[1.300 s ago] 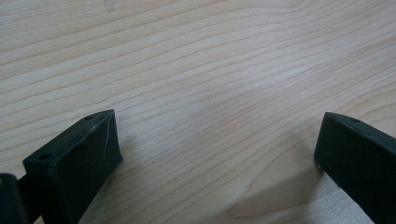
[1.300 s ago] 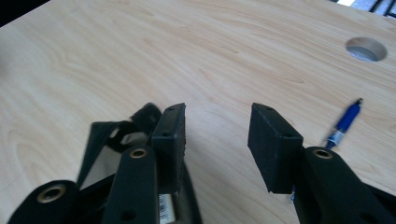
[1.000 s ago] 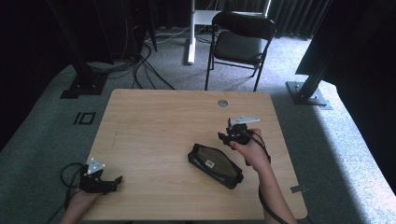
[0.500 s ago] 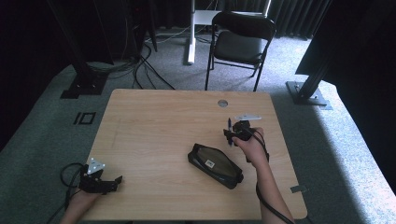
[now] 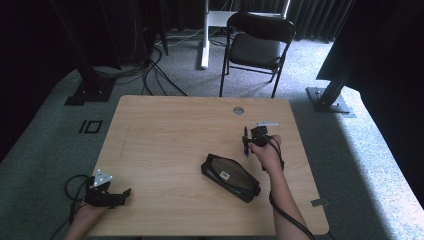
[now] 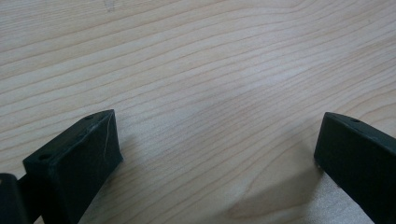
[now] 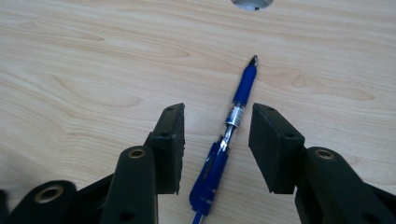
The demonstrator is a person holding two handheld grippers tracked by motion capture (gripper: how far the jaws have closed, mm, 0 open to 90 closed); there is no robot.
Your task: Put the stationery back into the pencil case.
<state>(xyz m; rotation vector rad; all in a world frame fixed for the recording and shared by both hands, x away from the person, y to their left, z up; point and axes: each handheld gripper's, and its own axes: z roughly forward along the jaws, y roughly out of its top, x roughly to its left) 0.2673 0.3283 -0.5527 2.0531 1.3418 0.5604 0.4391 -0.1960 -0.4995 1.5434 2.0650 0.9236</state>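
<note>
A blue pen (image 5: 245, 141) lies on the wooden table (image 5: 170, 130), right of centre. My right gripper (image 5: 247, 148) hangs low over it and points down. In the right gripper view the pen (image 7: 243, 88) runs between the two jaws of my right gripper (image 7: 216, 140); the jaws have just been closing a little, but a gap remains on both sides. A black zipped pouch (image 5: 231, 176) lies just left of and nearer than that hand. My left gripper (image 5: 125, 194) rests at the table's near left edge, and in its own view the left gripper (image 6: 217, 149) stands wide open over bare wood.
A round cable hole (image 5: 238, 110) sits near the table's far edge, beyond the pen. A black folding chair (image 5: 257, 37) stands behind the table. Cables and dark stand bases lie on the carpet to the left and right.
My right gripper has sunk toward the table and now straddles the pen. The left gripper and the pouch have not moved.
</note>
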